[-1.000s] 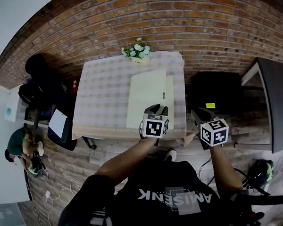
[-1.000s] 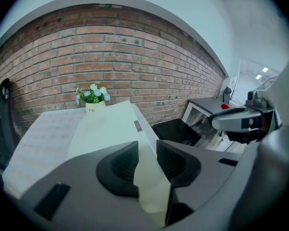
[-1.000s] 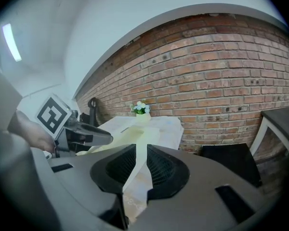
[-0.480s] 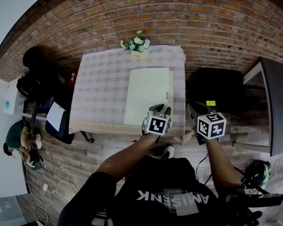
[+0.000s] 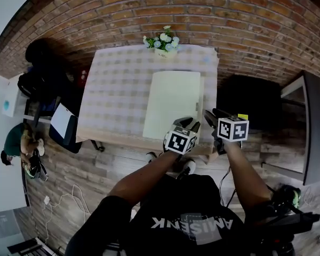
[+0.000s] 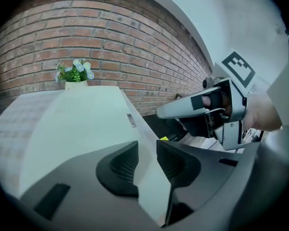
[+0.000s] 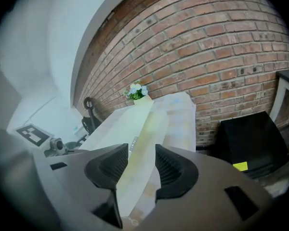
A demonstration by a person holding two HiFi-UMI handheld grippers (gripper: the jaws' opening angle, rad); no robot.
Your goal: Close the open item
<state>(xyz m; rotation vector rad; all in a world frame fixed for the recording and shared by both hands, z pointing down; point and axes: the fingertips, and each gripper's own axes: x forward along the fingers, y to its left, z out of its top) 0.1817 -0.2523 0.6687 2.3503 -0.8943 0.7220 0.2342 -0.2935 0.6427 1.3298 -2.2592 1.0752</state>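
Note:
A large flat white box (image 5: 173, 103) lies on the checkered table (image 5: 117, 89), its lid down almost flat. My left gripper (image 5: 185, 122) is over the box's near right corner. In the left gripper view (image 6: 147, 146) its jaws stand apart, and the lid's right edge (image 6: 130, 119) runs into the gap without visible pressure from the pads. My right gripper (image 5: 209, 113) is just right of that corner. Its jaws (image 7: 141, 150) have just been opening, and the box's long right side (image 7: 144, 129) shows in the gap, clear of the pads.
A small pot of white flowers (image 5: 164, 40) stands at the table's far edge against the brick wall. A black cabinet (image 5: 248, 97) is to the right of the table, and a dark chair (image 5: 48, 84) to the left. A person (image 5: 16, 143) is on the floor at far left.
The lid has dropped from a raised tilt to nearly flat. My left gripper has sunk with it. The right gripper has swung left toward the box's corner and opened its jaws.

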